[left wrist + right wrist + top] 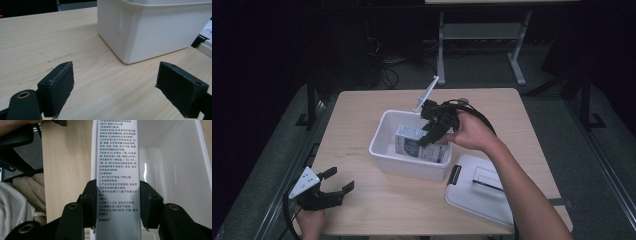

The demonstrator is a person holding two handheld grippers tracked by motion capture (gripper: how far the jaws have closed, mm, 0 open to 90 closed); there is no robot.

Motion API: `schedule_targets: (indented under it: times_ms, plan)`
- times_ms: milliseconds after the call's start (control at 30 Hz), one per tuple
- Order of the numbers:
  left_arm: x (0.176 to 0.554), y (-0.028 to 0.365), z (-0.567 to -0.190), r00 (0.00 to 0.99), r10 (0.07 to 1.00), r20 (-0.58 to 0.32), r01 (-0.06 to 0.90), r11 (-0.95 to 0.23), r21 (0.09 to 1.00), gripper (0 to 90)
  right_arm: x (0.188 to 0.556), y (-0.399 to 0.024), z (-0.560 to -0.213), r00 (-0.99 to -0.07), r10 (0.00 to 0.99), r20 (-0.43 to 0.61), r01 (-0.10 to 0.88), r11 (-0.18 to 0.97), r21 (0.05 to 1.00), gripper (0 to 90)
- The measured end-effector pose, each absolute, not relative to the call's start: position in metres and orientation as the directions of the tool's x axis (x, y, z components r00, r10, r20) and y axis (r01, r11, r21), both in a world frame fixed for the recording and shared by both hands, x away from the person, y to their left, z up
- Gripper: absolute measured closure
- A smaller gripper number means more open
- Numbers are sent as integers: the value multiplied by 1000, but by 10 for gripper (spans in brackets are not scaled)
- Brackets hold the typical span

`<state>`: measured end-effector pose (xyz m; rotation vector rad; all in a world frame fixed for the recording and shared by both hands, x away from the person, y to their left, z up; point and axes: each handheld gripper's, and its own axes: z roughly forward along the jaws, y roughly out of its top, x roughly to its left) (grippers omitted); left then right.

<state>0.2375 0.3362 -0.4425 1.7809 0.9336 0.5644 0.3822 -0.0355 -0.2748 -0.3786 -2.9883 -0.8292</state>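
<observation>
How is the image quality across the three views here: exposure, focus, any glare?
High view: dim, surroundings nearly black, only the table and white bin lit. Left gripper view: bright, bin wall sharp, fingers slightly soft. Right gripper view: box print readable, its lower end greyish; glossy highlights inside the bin.

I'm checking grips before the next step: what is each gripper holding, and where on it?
The right gripper clamps a printed box across its narrow sides, over the white bin. The left gripper holds nothing.
</observation>
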Motion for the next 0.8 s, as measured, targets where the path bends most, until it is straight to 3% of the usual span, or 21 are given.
schedule_targets:
  times_ms: [800]
  plan:
    - [237,336,-443,595,802,-44,335,-198,921,137,387,-31,-307,-968,228,103,249,834,493,546]
